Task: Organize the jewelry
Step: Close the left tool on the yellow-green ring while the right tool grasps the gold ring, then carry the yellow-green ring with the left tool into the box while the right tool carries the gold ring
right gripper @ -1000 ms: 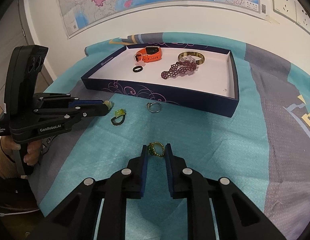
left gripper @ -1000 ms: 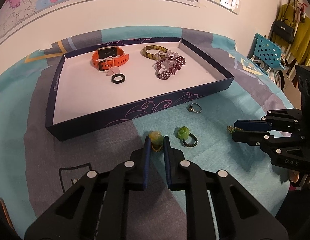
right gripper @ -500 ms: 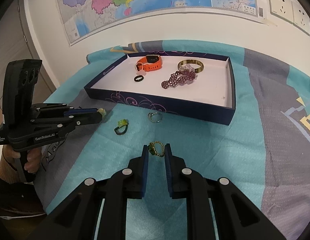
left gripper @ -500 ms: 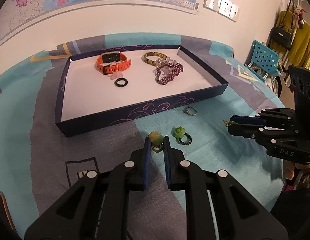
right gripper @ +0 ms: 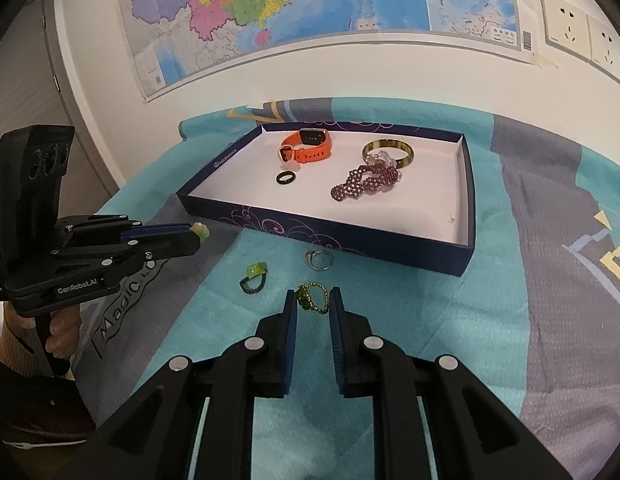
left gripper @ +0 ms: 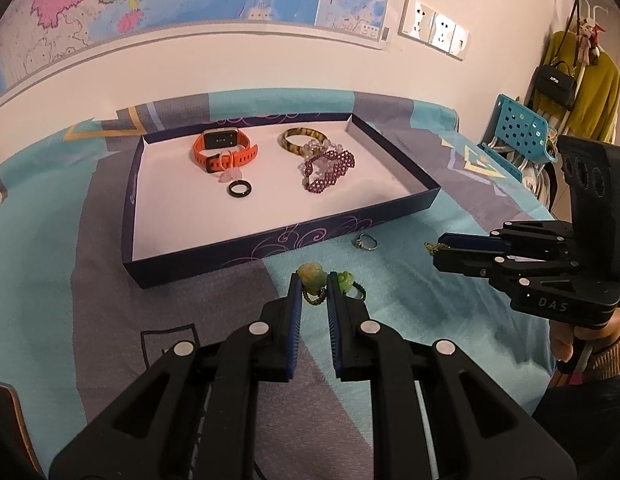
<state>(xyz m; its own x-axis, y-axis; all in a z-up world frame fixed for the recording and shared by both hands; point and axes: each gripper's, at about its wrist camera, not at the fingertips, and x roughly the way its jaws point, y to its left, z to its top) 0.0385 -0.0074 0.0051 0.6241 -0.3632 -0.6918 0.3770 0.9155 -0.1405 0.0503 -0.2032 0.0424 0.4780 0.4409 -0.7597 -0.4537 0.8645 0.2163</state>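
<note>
Here the left gripper [left gripper: 313, 286] is clamped on a pale yellow-green carved ring [left gripper: 312, 276] with a dark beaded band, held at the fingertips and lifted off the cloth. The right gripper [right gripper: 313, 300] is likewise closed on a gold-and-green beaded ring [right gripper: 313, 298], which sits upright between its blue pads [right gripper: 290, 312].

Two pieces lie on the teal-and-grey tablecloth [right gripper: 430, 320] in front of the tray — a green carved ring [right gripper: 253, 277] with a dark beaded band, and just beside it, nearer the tray wall, a thin silver ring [right gripper: 320, 260]. They are apart from each other and from both grippers.

The dark blue tray [right gripper: 330, 230] with its white floor holds the sorted pieces. An orange smartwatch [right gripper: 305, 146] lies at the far side, a small pale pink charm [right gripper: 291, 166] touching its strap, and a black ring [right gripper: 286, 178] sits just in front of that. Toward the right, an amber bangle [right gripper: 388, 151] rests at the back — a clear beaded bracelet [right gripper: 380, 157] overlaps its front edge, and a purple beaded bracelet [right gripper: 364, 184] lies stretched in front of both.

A map [right gripper: 289, 8] hangs on the wall behind.
</note>
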